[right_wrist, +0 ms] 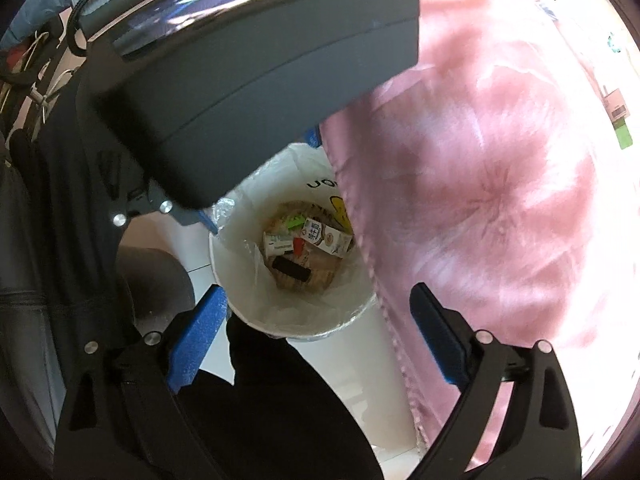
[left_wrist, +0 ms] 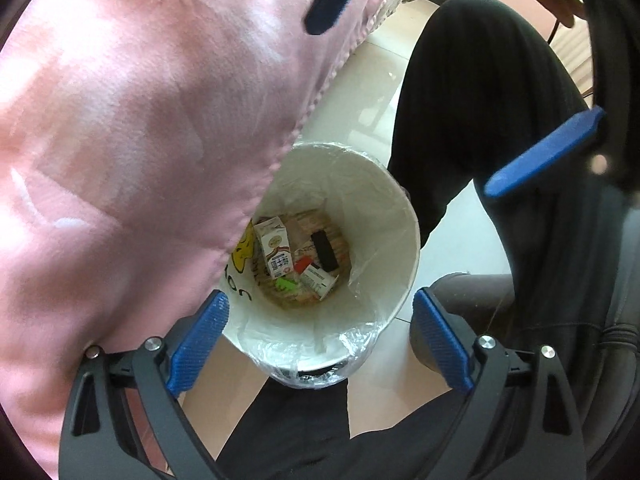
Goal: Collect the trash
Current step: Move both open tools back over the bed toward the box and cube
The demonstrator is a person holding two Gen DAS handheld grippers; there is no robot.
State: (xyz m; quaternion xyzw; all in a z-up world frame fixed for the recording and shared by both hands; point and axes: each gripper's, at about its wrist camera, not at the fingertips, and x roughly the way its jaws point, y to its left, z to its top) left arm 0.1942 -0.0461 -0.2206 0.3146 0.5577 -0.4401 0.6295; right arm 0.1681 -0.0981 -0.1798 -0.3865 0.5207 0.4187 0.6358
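Pale floor tiles (left_wrist: 372,92) lie under both spread, empty grippers, left gripper (left_wrist: 320,344) and right gripper (right_wrist: 316,336), hanging above a white lined bin (left_wrist: 384,208). Inside lie a milk carton (left_wrist: 274,250), a small box (left_wrist: 318,280) and a black bar (left_wrist: 325,252); pink blanket (left_wrist: 140,140) overlaps its rim

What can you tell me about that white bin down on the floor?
The white bin is a round, plastic-looking tub standing upright on pale floor tiles, lined with a thin clear bag folded over its rim. A yellow cartoon print shows on its inner wall. At the bottom lie a small milk carton, a second little carton, a flat black piece and red and green scraps. A pink blanket overhangs one side of its mouth.
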